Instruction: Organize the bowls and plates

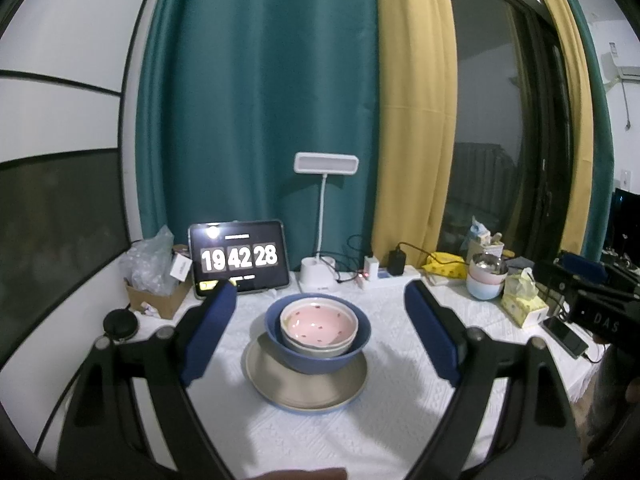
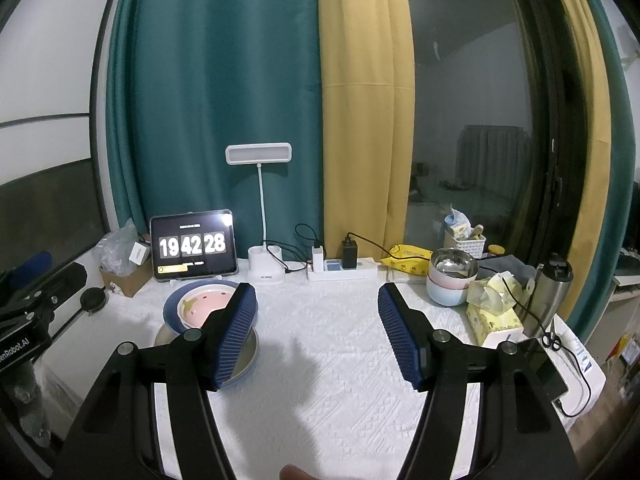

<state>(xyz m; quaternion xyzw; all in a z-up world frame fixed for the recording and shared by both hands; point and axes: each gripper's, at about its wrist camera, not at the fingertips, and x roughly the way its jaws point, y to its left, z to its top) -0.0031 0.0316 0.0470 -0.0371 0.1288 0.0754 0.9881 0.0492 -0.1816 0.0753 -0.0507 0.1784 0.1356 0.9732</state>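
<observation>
A pink bowl [image 1: 319, 323] with small red spots sits nested in a blue bowl [image 1: 320, 354], which stands on a beige plate [image 1: 280, 384] on the white tablecloth. My left gripper [image 1: 320, 300] is open and empty, its blue pads either side of the stack and a little short of it. In the right wrist view the stack [image 2: 200, 304] lies at the left, partly hidden by my left finger pad [image 2: 234, 332]. My right gripper [image 2: 318, 296] is open and empty over the tablecloth, to the right of the stack.
A tablet clock [image 1: 239, 258], desk lamp [image 1: 320, 268] and power strip [image 2: 344, 270] line the table's back edge. A cardboard box [image 1: 156, 298] stands back left. Stacked pastel bowls with a steel bowl [image 2: 450, 280], a tissue box [image 2: 494, 318], a flask [image 2: 550, 292] and a phone stand at right.
</observation>
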